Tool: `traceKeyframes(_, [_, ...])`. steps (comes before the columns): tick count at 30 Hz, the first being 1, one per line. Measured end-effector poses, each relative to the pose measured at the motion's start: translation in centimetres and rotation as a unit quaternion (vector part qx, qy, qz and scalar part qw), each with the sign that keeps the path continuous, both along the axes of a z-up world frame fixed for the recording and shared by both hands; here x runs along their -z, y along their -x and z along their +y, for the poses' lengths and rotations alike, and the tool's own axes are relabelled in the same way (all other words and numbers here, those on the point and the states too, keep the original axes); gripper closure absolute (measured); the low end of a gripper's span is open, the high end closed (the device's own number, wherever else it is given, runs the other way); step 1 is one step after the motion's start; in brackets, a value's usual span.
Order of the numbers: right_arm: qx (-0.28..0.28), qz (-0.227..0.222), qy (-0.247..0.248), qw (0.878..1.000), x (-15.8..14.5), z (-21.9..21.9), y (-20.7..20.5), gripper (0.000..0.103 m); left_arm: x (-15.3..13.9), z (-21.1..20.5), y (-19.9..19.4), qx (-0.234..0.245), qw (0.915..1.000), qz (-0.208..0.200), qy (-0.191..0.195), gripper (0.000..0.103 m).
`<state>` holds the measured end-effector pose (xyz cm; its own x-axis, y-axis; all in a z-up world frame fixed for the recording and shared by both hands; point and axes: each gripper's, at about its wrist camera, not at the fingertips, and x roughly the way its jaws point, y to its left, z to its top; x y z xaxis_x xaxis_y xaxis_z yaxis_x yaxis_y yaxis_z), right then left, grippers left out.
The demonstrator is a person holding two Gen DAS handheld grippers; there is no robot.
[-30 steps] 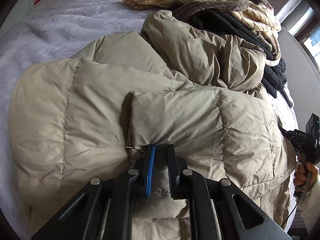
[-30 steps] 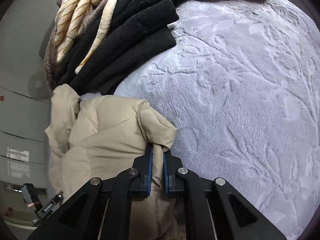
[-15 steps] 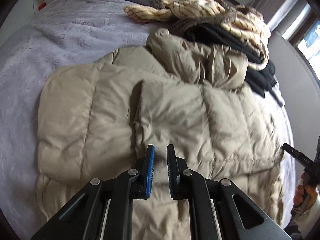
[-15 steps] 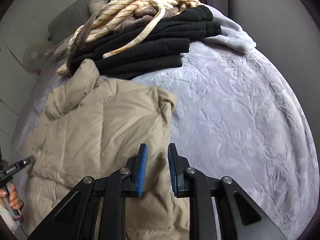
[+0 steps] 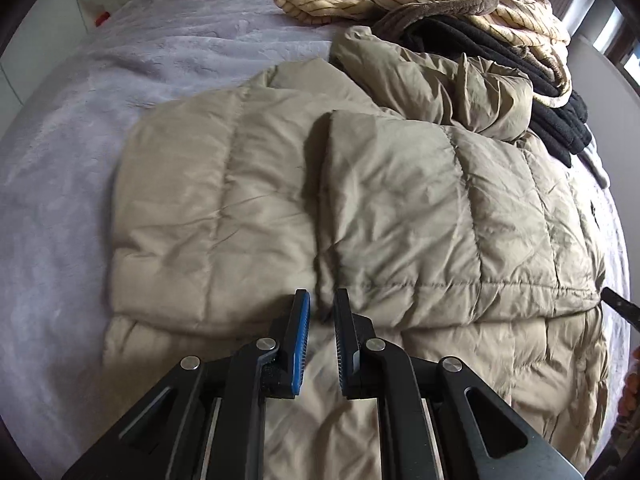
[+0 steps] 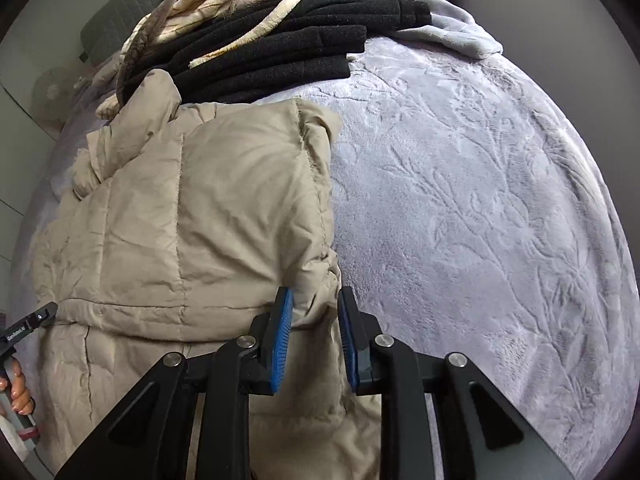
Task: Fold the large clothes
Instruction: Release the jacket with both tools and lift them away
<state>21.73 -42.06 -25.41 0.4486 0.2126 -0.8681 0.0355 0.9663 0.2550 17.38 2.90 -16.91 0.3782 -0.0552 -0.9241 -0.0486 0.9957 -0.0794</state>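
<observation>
— What's changed?
— I've let go: left gripper (image 5: 321,300) and right gripper (image 6: 315,300), clamped on the puffer jacket (image 5: 392,200) a second ago, now stand apart above it.
— And the jacket?
— Lying on the bedspread (image 6: 480,200), sides folded in (fold holding, I judge); lengthwise fold remains.

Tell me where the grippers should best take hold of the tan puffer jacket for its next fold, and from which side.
Probably the near hem band of the tan puffer jacket, below the folded-in panels. Both the left gripper and right gripper hang open just above it, so come from the near edge; the thick quilting suggests pinching a seam edge and carrying it toward the collar.
</observation>
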Motion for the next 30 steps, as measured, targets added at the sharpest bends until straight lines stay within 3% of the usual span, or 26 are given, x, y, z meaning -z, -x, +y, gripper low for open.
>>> traceKeyframes(3, [0.003, 0.009, -0.015, 1.000, -0.6, -0.5, 1.4, 0.076, -0.7, 0.2, 1.6, -0.013, 0.9996, 0.010, -0.023, 0.089])
traceKeyframes(6, [0.002, 0.017, -0.025, 1.000, -0.8, -0.3, 2.7, 0.066, -0.7, 0.3, 2.7, -0.025, 0.9989, 0.026, -0.031, 0.088])
traceKeyframes(7, [0.001, 0.017, -0.027, 0.999, -0.7, -0.1, 3.1, 0.065, -0.5, 0.3, 3.1, -0.027, 0.9987, 0.033, -0.029, 0.080])
traceKeyframes(8, [-0.002, 0.019, -0.030, 0.999, -0.8, 0.1, 3.6, 0.064, -0.4, 0.4, 3.5, -0.030, 0.9985, 0.037, -0.027, 0.035])
traceKeyframes(9, [-0.004, 0.021, -0.032, 0.999, -0.8, 0.3, 4.0, 0.064, -0.5, 0.5, 4.0, -0.039, 0.9983, 0.033, -0.030, 0.000])
traceKeyframes(11, [-0.007, 0.025, -0.037, 0.999, -0.8, 0.5, 4.6, 0.062, -1.3, 0.3, 5.1, -0.048, 0.9980, 0.004, -0.042, 0.000])
traceKeyframes(14, [-0.014, 0.022, -0.041, 0.999, -1.1, 1.0, 5.2, 0.052, -1.3, -0.1, 5.9, -0.043, 0.9980, 0.013, -0.044, 0.000])
traceKeyframes(19, [-0.028, 0.004, -0.044, 0.999, -2.5, 1.8, 6.5, 0.020, -2.1, -0.3, 7.5, -0.046, 0.9975, 0.014, -0.052, 0.000])
traceKeyframes(30, [-0.055, -0.026, -0.053, 0.997, -5.6, 3.4, 8.9, 0.018, -4.5, -0.6, 11.4, -0.045, 0.9978, 0.020, -0.045, 0.000])
